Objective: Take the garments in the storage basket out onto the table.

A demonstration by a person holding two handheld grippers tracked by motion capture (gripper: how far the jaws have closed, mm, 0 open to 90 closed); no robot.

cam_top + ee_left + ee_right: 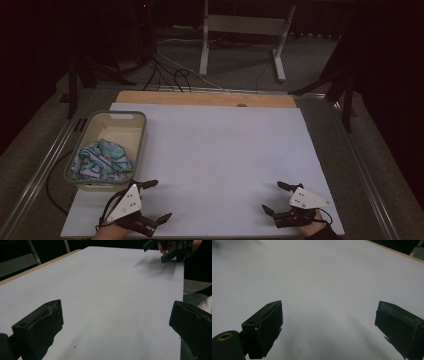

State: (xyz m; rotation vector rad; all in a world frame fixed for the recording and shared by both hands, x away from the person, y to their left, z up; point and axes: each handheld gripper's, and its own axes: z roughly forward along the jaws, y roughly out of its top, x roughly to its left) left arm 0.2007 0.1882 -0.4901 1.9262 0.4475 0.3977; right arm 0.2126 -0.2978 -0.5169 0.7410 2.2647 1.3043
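Note:
A patterned cloth (pixel 102 161) in blue, green and purple lies bunched in a grey plastic basket (pixel 131 116) at the left of the white table sheet (pixel 215 150). My left gripper (pixel 158 200) rests near the front edge, just below the basket, jaws wide apart and empty (pixel 115 322). My right gripper (pixel 274 197) sits at the front right, also open with nothing between its jaws (pixel 328 320). The right gripper appears far off in the left gripper view (pixel 166 248), held by a hand.
A wooden table edge (pixel 205 98) runs behind the white sheet. Beyond it stand a white metal frame (pixel 245 30) and cables (pixel 170 70) on the floor. Metal rails border the table on both sides.

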